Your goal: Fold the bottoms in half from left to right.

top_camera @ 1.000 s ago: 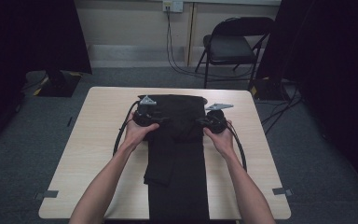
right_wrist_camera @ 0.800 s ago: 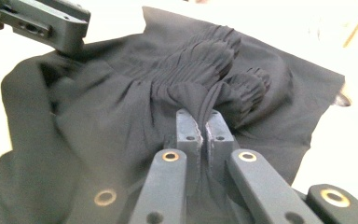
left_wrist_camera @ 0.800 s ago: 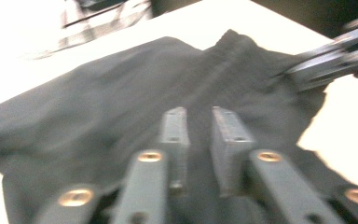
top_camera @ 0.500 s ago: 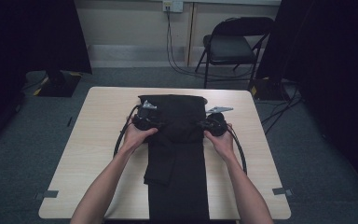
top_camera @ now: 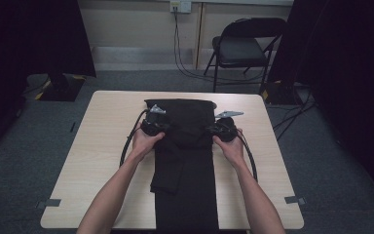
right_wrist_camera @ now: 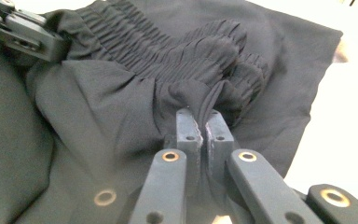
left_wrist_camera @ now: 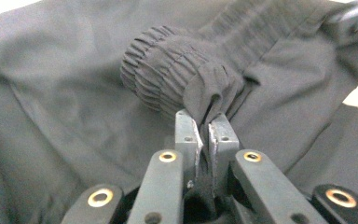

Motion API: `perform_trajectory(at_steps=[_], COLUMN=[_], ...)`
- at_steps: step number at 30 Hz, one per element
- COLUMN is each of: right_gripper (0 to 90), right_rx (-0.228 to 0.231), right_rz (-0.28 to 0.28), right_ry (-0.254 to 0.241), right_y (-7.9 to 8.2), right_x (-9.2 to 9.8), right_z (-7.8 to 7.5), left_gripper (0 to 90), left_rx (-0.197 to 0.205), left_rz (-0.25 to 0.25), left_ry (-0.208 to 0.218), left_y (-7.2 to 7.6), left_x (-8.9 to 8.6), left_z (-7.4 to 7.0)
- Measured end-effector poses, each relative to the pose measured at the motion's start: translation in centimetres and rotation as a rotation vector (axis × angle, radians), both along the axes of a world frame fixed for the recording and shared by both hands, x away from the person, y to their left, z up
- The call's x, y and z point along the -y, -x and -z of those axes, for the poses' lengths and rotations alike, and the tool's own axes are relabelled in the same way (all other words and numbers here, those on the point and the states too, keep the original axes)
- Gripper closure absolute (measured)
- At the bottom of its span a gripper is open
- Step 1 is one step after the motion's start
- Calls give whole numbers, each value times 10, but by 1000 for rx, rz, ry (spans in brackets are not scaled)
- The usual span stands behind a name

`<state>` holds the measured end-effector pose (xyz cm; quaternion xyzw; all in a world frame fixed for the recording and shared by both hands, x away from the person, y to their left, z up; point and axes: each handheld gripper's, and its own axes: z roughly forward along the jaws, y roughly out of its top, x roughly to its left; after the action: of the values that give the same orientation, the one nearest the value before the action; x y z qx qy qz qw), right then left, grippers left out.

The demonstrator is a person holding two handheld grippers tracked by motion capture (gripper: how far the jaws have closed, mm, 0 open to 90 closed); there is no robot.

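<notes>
**High view: both grippers pinching the waistband of black trousers mid-fold**

High view puts the trousers (top_camera: 185,161) down the middle of the table (top_camera: 97,146), long axis running top to bottom of the frame. Waist end sits toward the upper middle, legs run down to the bottom edge and seem to hang off the near side. A folded flap shows at lower left of the cloth.

Left gripper (left_wrist_camera: 204,128): jaws closed tight on a bunch of the elastic waistband (left_wrist_camera: 168,79), fabric squeezed between them. Right gripper (right_wrist_camera: 202,122): same, jaws clamped on gathered waistband cloth, at the opposite side of the garment. In high view they sit at the left and right edges of the cloth, roughly level with each other, a hand (top_camera: 146,141) behind each.

Step looks like carrying the waist end over to fold, or straightening it. To do it well, my call:
- keep both grips level so the edge stays square
- move both hands together, same pace
- hold light tension across the waistband, no sag in the middle
- lay it down along the leg axis, not skewed
</notes>
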<state>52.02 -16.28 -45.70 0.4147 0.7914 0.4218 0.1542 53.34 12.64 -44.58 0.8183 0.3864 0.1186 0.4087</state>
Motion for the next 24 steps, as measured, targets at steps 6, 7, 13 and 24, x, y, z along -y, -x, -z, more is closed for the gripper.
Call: perform_trajectory(at_steps=[6, 7, 13, 24], right_gripper=[868, 868, 869, 871], right_rx=[42, 42, 109, 209], right_rz=[25, 25, 8, -110], right_ry=[-54, -54, -121, -130], right_y=[-4, -4, 3, 64], right_x=[7, 7, 11, 5], right_z=[-26, -26, -66, -129], left_gripper=[862, 863, 863, 865], left_rx=[87, 87, 181, 289], left_rz=[-17, -17, -9, 86], left_ry=[87, 87, 121, 174], left_y=[-2, -2, 19, 110], left_x=[-3, -3, -13, -29], left_z=[-41, -41, -88, -141])
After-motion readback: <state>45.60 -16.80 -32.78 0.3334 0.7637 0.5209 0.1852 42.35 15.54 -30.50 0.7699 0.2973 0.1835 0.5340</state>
